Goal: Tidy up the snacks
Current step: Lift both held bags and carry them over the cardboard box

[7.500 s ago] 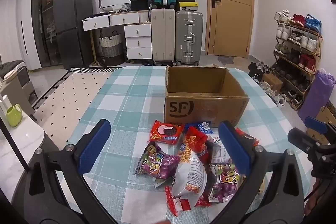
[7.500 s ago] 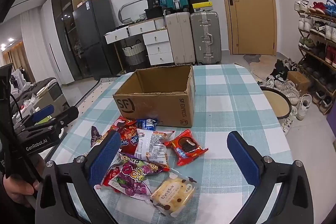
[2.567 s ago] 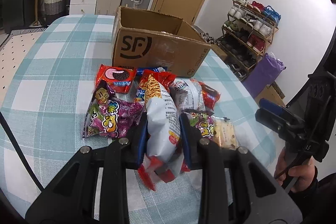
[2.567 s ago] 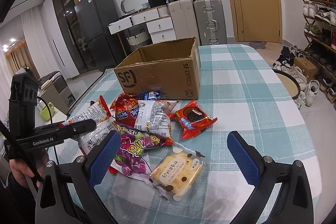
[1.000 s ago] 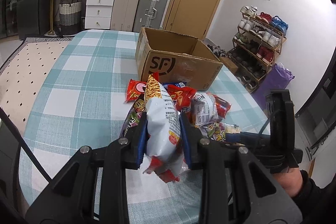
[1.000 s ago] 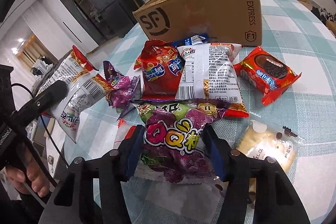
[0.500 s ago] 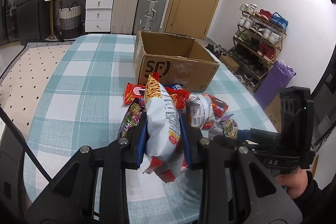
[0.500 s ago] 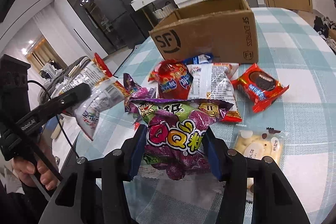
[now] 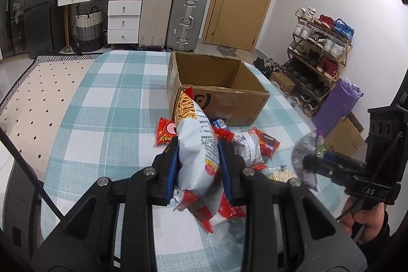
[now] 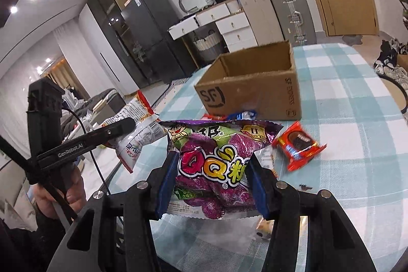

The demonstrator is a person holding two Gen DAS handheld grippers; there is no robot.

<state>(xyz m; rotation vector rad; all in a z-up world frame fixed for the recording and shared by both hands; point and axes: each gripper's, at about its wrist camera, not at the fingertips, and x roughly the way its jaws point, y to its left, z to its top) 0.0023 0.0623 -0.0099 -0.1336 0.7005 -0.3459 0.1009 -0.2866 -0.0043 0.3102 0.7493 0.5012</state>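
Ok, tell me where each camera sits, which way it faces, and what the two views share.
Left wrist: sits on the left gripper, looking forward and down across the checked table to the cardboard box; its jaws clamp the white snack bag; the right gripper shows at right.
Right wrist: sits on the right gripper, facing the box from the other corner; its jaws clamp the purple candy bag; the left gripper and a hand show at left.
Shared: box, table, red cookie packet, both bags.

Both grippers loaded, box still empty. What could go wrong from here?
1. The left gripper pinches the white chip bag low; its tall top may snag the cardboard box rim.
2. The right gripper squeezes the puffy purple QQ bag, which could slip.
3. Both heading for one box, the grippers may collide.
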